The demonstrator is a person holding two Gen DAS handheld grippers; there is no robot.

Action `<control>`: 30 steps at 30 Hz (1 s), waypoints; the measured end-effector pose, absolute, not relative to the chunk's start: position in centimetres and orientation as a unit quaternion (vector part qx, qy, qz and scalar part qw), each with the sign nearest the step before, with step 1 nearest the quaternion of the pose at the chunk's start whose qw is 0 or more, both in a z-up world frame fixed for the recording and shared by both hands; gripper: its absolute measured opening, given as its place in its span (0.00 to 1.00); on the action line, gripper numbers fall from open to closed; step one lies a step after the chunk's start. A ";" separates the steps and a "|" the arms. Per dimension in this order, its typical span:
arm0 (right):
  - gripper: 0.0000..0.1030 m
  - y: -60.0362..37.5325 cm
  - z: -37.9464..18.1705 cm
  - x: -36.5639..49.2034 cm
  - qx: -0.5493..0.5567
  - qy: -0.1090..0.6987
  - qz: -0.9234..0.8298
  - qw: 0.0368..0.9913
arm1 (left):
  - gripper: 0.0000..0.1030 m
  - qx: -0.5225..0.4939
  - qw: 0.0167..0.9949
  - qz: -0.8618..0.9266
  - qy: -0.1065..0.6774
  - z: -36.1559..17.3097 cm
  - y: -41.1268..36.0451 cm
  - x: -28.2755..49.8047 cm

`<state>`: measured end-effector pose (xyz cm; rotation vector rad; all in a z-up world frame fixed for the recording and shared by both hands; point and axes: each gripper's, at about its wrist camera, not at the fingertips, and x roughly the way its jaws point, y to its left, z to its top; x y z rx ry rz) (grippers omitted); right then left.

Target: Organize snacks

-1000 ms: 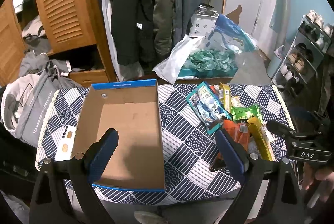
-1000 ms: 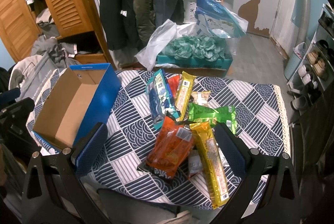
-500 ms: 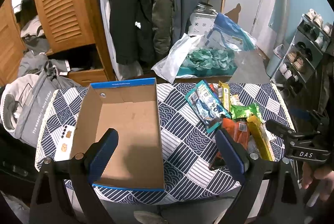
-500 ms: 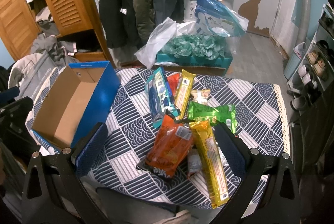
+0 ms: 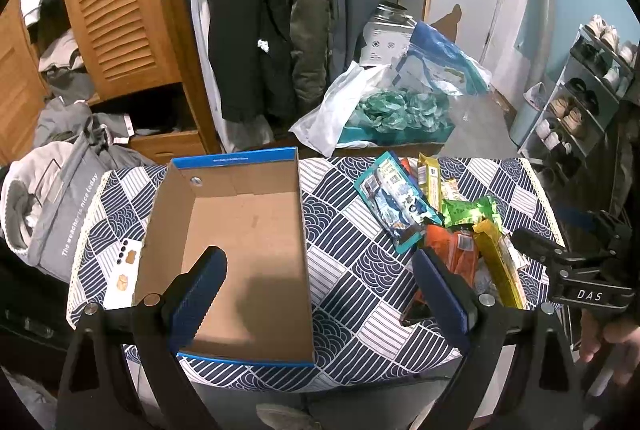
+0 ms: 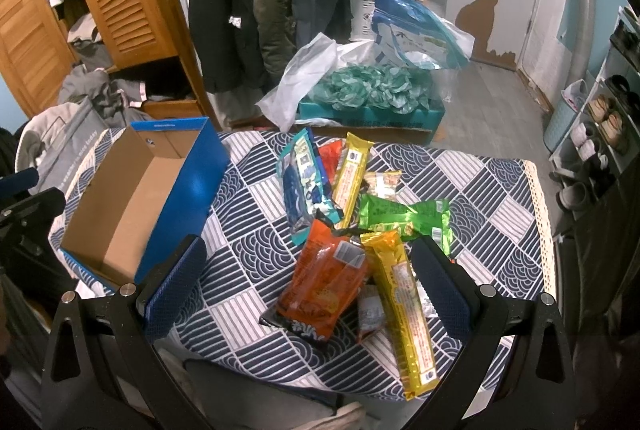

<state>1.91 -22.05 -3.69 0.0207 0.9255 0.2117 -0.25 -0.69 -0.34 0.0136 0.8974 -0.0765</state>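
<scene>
An empty blue cardboard box (image 5: pixel 240 250) (image 6: pixel 132 205) stands on the left of a small table under a navy patterned cloth (image 5: pixel 352 270) (image 6: pixel 248 242). A heap of snack packets lies on the right: an orange bag (image 6: pixel 324 282), a long yellow bar (image 6: pixel 404 306), a green packet (image 6: pixel 400 218), a teal packet (image 6: pixel 304 185) and a second yellow bar (image 6: pixel 352 173). My left gripper (image 5: pixel 320 278) hangs open over the box's near right corner. My right gripper (image 6: pixel 308 270) is open above the orange bag. Neither holds anything.
A white card (image 5: pixel 124 270) lies left of the box. Behind the table sit a teal tray of green wrapped items (image 6: pixel 372 97) with plastic bags, hanging coats (image 5: pixel 280 9) and a wooden wardrobe (image 5: pixel 120 5). A shoe rack (image 5: pixel 580 97) stands right; a grey bag (image 5: pixel 60 205) leans left.
Both views have shifted only slightly; the left gripper has drawn back a little from the table. Nothing on the table has moved, and both grippers stay open.
</scene>
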 end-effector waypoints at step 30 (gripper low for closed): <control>0.97 -26.6 -6.2 3.4 0.002 0.468 0.061 0.882 | 0.93 0.041 0.861 -0.061 0.503 -5.8 -4.4 1.7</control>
